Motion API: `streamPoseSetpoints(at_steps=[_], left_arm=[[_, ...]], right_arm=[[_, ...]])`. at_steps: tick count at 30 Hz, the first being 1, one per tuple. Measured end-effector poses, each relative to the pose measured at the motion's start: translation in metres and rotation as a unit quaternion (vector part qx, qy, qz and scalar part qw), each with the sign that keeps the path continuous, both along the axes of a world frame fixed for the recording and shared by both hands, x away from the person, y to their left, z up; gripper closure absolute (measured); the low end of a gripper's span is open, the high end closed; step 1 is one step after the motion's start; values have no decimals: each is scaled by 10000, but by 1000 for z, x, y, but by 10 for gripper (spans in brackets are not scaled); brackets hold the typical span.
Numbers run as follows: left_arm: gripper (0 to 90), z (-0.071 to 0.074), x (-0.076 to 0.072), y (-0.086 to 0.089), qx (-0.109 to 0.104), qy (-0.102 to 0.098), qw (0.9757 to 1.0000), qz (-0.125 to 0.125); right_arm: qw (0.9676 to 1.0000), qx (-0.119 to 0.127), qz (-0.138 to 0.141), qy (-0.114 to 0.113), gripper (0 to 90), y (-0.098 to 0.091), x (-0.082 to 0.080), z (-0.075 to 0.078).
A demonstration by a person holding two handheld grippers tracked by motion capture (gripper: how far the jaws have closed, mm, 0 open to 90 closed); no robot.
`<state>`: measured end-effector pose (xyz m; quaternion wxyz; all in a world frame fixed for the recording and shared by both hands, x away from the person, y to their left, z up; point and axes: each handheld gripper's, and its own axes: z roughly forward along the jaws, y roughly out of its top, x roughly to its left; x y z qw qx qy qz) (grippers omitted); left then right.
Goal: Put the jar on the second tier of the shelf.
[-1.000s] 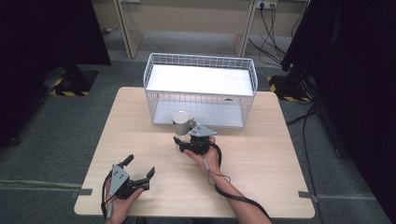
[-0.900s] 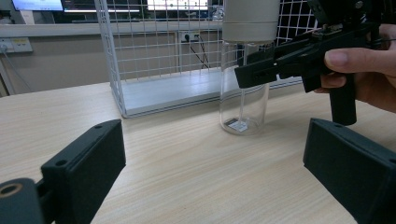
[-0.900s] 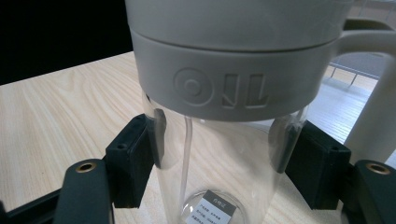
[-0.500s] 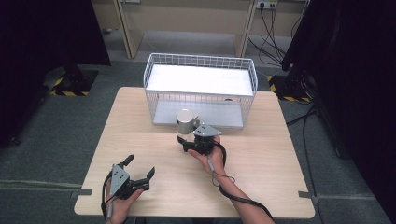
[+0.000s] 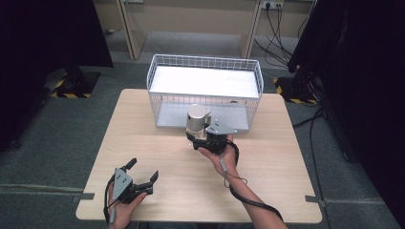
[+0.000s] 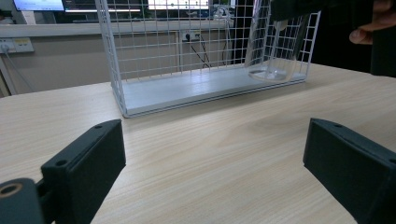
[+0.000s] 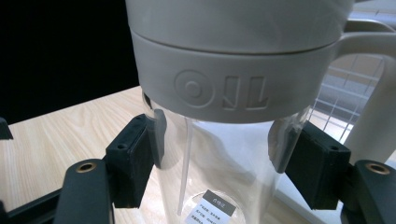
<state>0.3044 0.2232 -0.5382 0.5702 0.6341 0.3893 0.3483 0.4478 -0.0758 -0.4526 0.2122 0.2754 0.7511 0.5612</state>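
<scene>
A clear oil bottle with a grey cap marked OIL hangs just in front of the white wire basket. My right gripper is shut on its clear body just under the cap, with the black pads pressing on both sides. In the left gripper view the bottle hangs clear of the table against the basket's front wall. My left gripper rests near the table's front left, open, with nothing between its jaws.
The wooden table has bare room between the two grippers. The basket stands at the table's back middle with a white floor. Dark curtains and cables ring the table on the carpet.
My right gripper has lifted the oil bottle up and a little toward the basket. The left gripper has stayed put.
</scene>
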Motion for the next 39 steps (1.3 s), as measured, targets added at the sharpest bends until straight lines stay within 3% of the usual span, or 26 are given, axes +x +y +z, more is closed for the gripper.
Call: streamPoseSetpoints(at_steps=[39], left_arm=[[52,0,0,0,-5,4,10000,18]], right_arm=[[9992,220,-299,-154,311,-20,13,71]])
